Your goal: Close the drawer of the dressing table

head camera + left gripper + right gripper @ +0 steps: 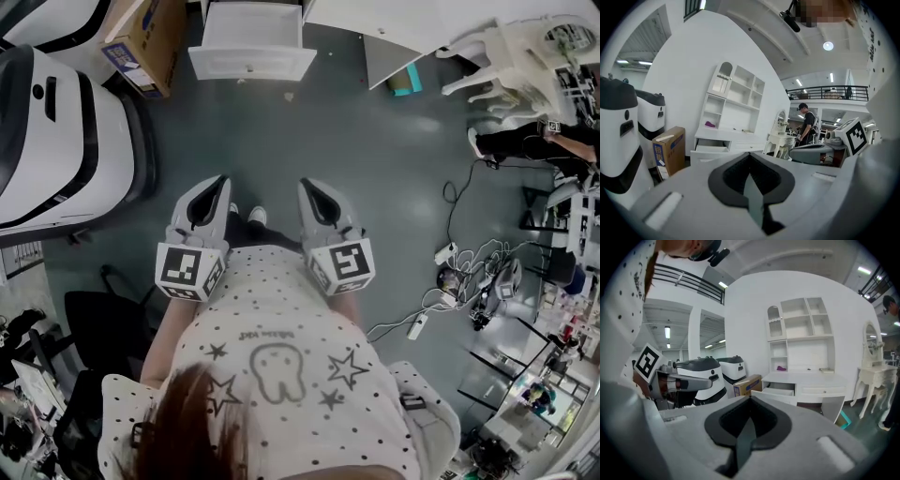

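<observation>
- Grey, glossy floor (pixel 375 159) is seen underfoot, bare between the person and the furniture, with cables (pixel 464 253) strewn across it to the right.
- Closest in, the left gripper (pixel 219 181) and the right gripper (pixel 307 184) are held side by side in front of the body and tilted slightly downward. Both pairs of jaws are pressed together with nothing between them, which is judged to suit a push rather than a grasp.
- Further ahead, the drawer (pixel 251 58) is found pulled well out of the dressing table (pixel 403 19) and well apart from both grippers. An approach is therefore judged necessary before its front panel can be pushed.
- Left of the drawer, a cardboard box (pixel 141 37) is stood on the floor, with large white machines (pixel 56 141) beside it.
- At the back, open white shelves (pixel 801 329) are set above the tabletop against a white wall, and a smaller mirrored vanity (pixel 874 373) is placed to the right.
</observation>
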A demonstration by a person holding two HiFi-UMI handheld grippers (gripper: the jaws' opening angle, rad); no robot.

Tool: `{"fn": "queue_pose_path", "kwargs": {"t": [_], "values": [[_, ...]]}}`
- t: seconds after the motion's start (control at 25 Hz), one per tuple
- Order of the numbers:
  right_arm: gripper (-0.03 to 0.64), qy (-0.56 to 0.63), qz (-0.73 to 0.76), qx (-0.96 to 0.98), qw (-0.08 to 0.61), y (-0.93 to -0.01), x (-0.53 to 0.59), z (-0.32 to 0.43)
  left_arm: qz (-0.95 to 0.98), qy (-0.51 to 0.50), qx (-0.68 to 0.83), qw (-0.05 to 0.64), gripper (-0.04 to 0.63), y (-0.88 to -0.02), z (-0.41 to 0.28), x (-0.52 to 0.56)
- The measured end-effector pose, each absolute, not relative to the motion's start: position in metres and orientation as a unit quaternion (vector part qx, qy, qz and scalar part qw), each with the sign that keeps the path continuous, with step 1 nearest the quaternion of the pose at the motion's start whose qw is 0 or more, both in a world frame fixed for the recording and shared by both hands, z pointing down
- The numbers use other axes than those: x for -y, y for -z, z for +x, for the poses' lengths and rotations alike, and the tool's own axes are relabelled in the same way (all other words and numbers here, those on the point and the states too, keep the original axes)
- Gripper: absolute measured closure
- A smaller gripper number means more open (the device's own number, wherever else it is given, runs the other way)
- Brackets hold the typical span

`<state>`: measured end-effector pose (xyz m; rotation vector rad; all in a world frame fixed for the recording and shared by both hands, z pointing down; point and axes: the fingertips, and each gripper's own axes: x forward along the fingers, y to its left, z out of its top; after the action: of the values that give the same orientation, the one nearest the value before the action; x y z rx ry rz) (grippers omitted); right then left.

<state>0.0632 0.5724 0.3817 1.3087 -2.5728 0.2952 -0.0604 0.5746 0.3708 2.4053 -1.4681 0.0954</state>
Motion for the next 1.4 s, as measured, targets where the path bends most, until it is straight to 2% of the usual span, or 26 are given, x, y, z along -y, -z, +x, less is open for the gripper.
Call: {"fn": "queue_pose_path", "kwargs": {"t": [0.28, 0.48, 0.88, 1.4], "values": [[0.618, -0.090, 0.440, 0.889, 0.085, -0.373, -0.577, 0.083, 0.844, -0.012, 0.505, 0.179, 0.598, -0.372, -0.041, -0.579], [0.618, -0.096, 0.426, 0.896, 0.075, -0.374, -0.576, 0.076, 0.856, -0.034, 0.482, 0.184, 0.598, -0.378, -0.029, -0.577], [0.617, -0.075, 0.439, 0.891, 0.090, -0.373, -0.533, 0.056, 0.853, -0.013, 0.486, 0.187, 0.597, -0.376, -0.058, -0.526], [0.615, -0.089, 0.421, 0.899, 0.082, -0.352, -0.442, -0.009, 0.858, -0.009, 0.485, 0.172, 0.595, -0.353, -0.109, -0.433]]}}
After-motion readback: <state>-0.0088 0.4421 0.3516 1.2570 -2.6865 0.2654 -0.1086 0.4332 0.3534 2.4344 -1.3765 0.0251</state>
